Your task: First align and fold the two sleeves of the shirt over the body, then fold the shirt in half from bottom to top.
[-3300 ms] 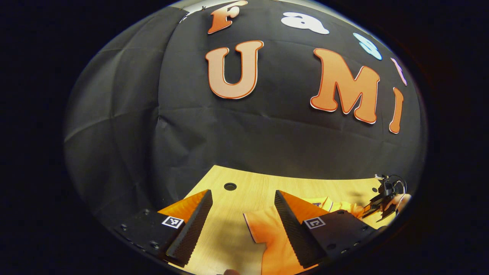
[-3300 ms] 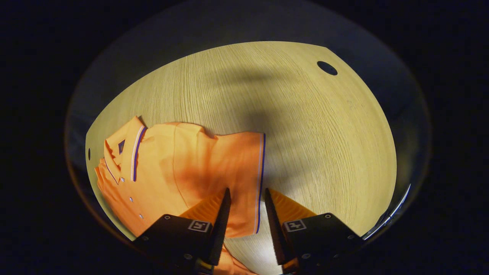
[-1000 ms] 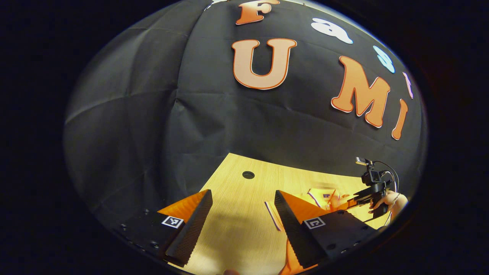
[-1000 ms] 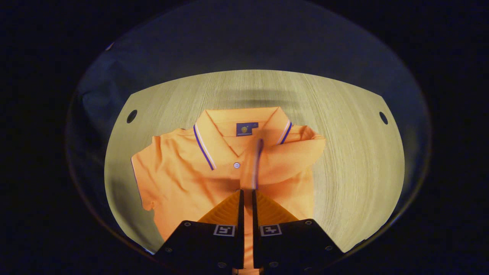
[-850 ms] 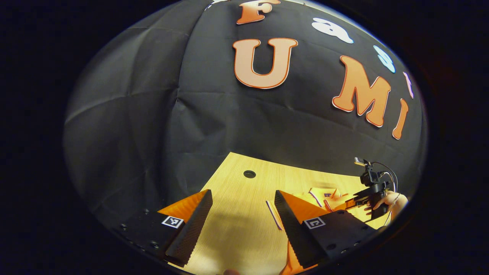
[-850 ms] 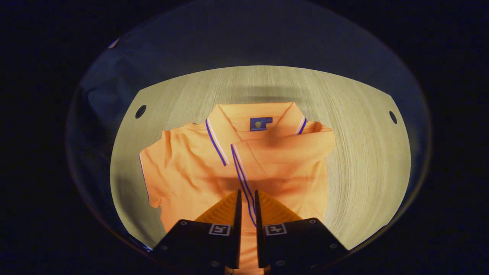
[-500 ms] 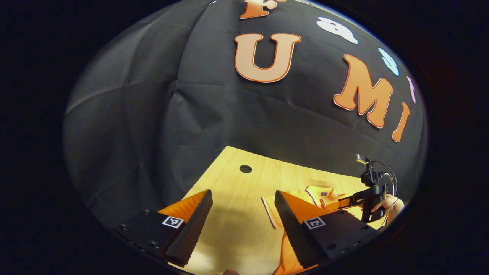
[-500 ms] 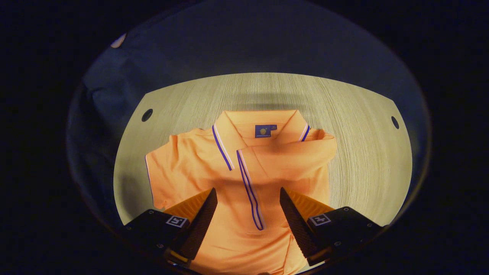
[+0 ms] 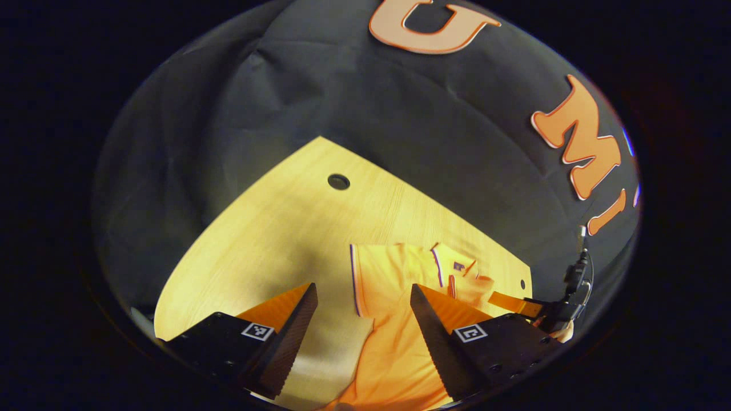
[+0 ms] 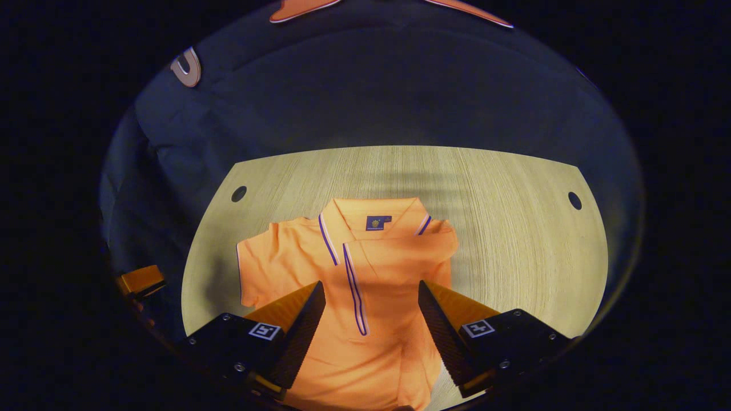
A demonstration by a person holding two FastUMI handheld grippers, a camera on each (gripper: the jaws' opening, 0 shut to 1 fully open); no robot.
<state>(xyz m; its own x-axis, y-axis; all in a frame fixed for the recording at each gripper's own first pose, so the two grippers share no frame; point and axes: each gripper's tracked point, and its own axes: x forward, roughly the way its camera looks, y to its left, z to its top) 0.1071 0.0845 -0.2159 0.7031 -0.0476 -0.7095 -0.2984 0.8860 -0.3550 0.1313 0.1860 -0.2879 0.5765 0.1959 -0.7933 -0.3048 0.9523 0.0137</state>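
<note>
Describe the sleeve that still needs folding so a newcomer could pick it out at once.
Start at the wooden table and find the orange polo shirt lying on it, collar toward the wall. The sleeve still to fold sticks out flat to the left of the collar in the right gripper view. Unlike the other sleeve, which lies across the chest with its striped cuff down the middle, this one rests on bare wood.

One orange shirt (image 10: 365,297) lies on one wooden table (image 10: 514,240). The table shows two round holes, one at the far left (image 10: 239,193) and one at the far right (image 10: 574,200). Two grippers, left gripper (image 9: 362,334) and right gripper (image 10: 370,331), each with two fingers.
</note>
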